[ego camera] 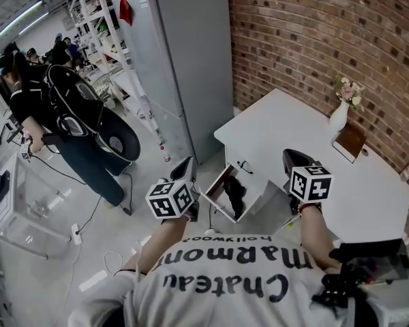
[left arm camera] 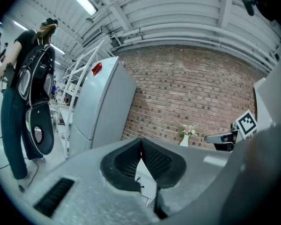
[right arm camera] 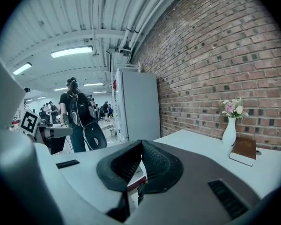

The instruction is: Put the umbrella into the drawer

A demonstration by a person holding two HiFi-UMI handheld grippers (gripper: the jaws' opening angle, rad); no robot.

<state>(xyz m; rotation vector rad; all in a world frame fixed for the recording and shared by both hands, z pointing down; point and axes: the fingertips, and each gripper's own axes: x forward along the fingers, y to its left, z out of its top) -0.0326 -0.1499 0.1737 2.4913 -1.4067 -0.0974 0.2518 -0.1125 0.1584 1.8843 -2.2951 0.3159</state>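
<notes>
The white desk has a drawer pulled out at its front. Inside lies a black folded umbrella. My left gripper hovers just left of the drawer, shut with nothing in it. In the left gripper view its pads meet, and the drawer's white front shows below them. My right gripper hangs over the desk's front edge, right of the drawer. Its pads touch at the tip, also empty.
A grey fridge stands against the brick wall behind the desk. On the desk's far side are a white vase of flowers and a brown book. A person with a backpack stands at left, near a clear box.
</notes>
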